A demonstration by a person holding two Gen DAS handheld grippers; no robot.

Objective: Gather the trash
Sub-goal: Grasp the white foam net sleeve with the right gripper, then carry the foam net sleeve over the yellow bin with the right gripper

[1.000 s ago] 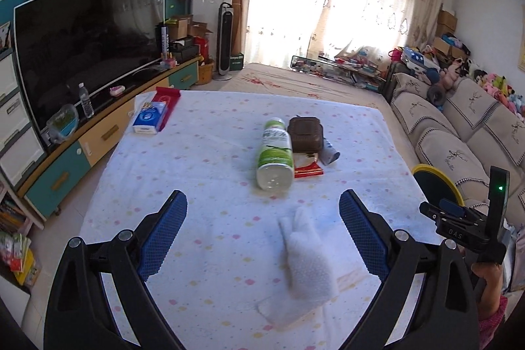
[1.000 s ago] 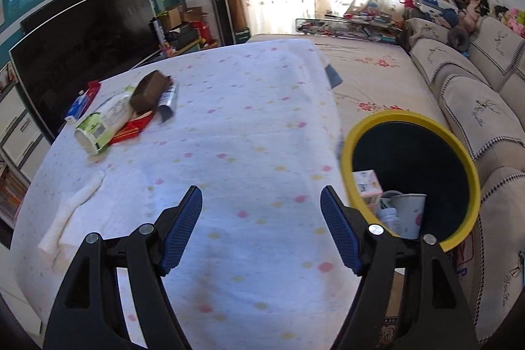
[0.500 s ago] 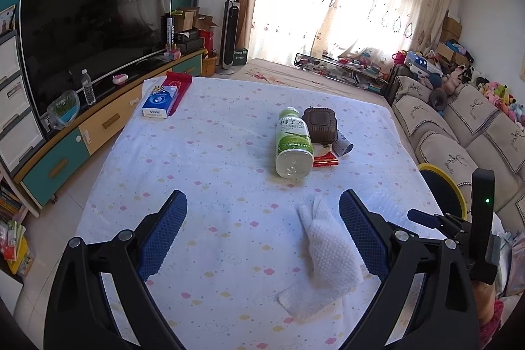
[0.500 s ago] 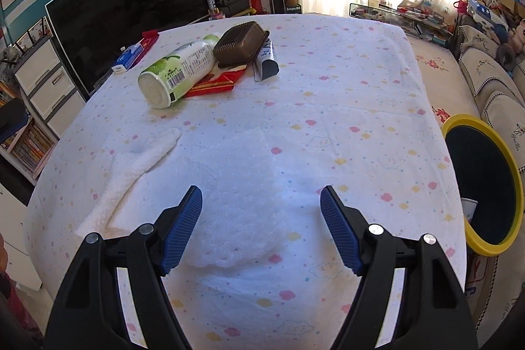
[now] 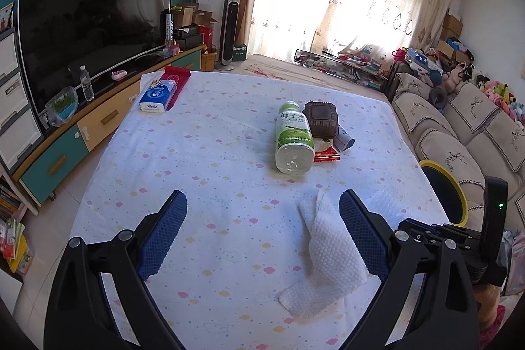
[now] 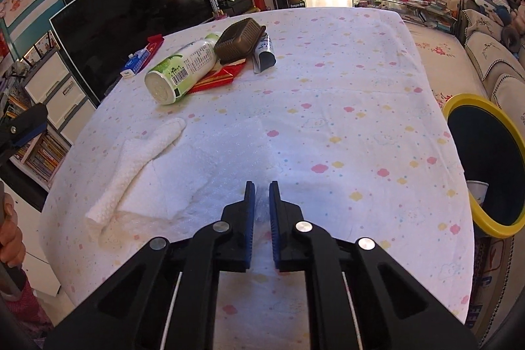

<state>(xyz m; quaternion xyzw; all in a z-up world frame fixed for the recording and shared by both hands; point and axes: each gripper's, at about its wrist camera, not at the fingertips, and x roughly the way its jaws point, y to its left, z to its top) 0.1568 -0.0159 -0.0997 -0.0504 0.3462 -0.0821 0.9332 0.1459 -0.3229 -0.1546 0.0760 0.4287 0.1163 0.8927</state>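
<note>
My right gripper (image 6: 262,186) is shut on a clear bubble wrap sheet (image 6: 223,159), pinching its near edge on the tablecloth. A crumpled white paper towel (image 6: 137,166) lies just left of that sheet. My left gripper (image 5: 262,202) hovers open over the table, holding nothing, and the paper towel (image 5: 331,255) lies by its right finger. Farther back a green-and-white bottle (image 5: 293,136) lies on its side beside a brown plastic container (image 5: 320,117), a red wrapper (image 5: 325,153) and a small rolled packet (image 5: 344,140). A yellow-rimmed trash bin (image 6: 466,99) stands off the table's right side.
A blue tissue pack (image 5: 157,95) and a red box (image 5: 177,77) sit at the table's far left corner. A large TV (image 5: 92,31) on a cabinet stands to the left, a sofa (image 5: 459,133) to the right. A person's hand shows at the left edge of the right wrist view.
My right gripper swung from the bin side over to the bubble wrap, came down, and its jaws went from wide open to shut on the sheet. The left gripper stayed open and nearly still.
</note>
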